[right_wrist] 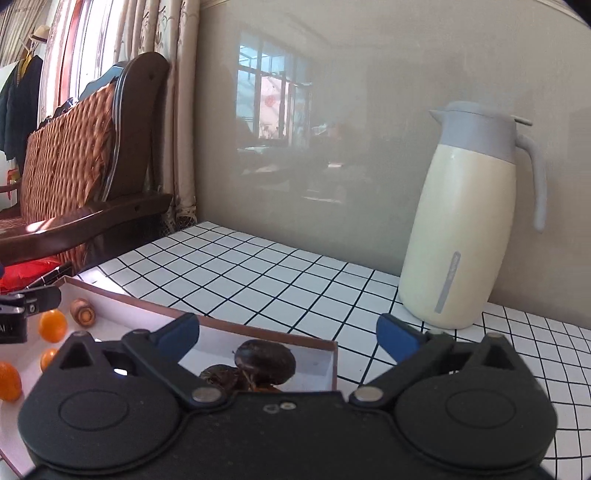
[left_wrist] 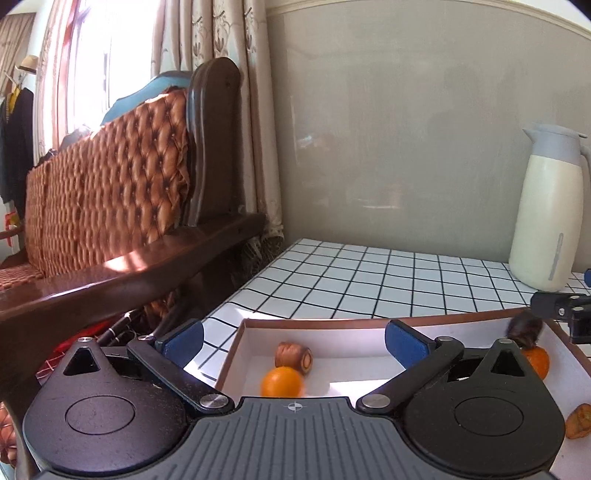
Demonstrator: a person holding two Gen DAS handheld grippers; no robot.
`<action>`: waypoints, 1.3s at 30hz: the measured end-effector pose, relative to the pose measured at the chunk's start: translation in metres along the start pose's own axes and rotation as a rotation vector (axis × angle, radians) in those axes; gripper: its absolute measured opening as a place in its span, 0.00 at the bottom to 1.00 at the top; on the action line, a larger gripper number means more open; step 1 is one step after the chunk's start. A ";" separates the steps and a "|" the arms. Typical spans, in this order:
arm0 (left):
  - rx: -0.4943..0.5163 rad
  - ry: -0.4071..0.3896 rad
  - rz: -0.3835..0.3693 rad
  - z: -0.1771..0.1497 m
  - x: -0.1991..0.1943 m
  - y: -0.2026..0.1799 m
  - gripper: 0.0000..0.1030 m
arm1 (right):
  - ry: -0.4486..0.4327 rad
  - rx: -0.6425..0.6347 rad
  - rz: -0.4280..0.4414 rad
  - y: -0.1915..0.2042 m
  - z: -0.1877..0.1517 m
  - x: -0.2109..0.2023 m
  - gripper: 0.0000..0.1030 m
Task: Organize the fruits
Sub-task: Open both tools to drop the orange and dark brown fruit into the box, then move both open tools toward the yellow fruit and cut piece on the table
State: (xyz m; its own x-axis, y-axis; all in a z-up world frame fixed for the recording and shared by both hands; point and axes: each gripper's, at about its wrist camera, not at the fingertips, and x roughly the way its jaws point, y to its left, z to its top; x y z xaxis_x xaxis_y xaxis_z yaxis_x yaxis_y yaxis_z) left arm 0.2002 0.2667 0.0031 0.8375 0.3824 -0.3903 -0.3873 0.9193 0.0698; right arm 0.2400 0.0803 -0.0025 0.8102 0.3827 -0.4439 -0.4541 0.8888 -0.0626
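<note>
Two hand-held grippers hover side by side over a shallow white box [left_wrist: 369, 345] with a brown rim, which sits on a table [left_wrist: 369, 280] covered in a white cloth with a black grid pattern. The left gripper [left_wrist: 293, 341] has its jaws spread wide apart with nothing between the blue pads; below the gap, inside the left end of the box, lie a round orange fruit [left_wrist: 282, 382], slightly blurred, and just behind it, touching or nearly so, a small brown cylindrical piece [left_wrist: 293, 357] lying on its side. Further right in the same box, partly hidden by the gripper body, are a second orange fruit [left_wrist: 537, 362] with a dark brown blurred fruit [left_wrist: 524, 330] above it, and an orange-brown piece [left_wrist: 578, 421] at the picture's edge. The right gripper [right_wrist: 288, 338] also has its jaws wide apart and empty; beneath it, in the far right corner of the box, sits a cluster of dark brown round fruits [right_wrist: 266, 360] close to the box wall. From this view several small orange fruits [right_wrist: 53, 325] lie at the left end of the box. A tall cream jug [right_wrist: 458, 236] with a grey lid and handle stands upright on the table near the grey wall [right_wrist: 332, 129], well apart from the box. Left of the table is a dark wooden sofa [left_wrist: 129, 206] with an orange quilted cushion, and patterned curtains [left_wrist: 229, 33] hang behind it.
</note>
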 end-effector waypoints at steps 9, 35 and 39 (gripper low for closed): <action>-0.012 -0.001 -0.008 -0.001 -0.006 0.002 1.00 | 0.002 0.002 0.015 0.001 0.001 0.000 0.94; 0.091 -0.027 -0.156 0.001 -0.033 -0.090 1.00 | 0.062 0.037 -0.229 -0.096 -0.037 -0.038 0.79; 0.094 -0.028 -0.171 0.001 -0.035 -0.101 1.00 | 0.103 0.078 -0.285 -0.124 -0.048 -0.037 0.75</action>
State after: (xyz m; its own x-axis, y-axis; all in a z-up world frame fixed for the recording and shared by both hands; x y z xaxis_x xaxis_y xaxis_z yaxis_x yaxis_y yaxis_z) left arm 0.2105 0.1608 0.0105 0.8990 0.2210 -0.3782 -0.2015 0.9753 0.0908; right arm 0.2484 -0.0567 -0.0209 0.8572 0.0917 -0.5068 -0.1815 0.9747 -0.1307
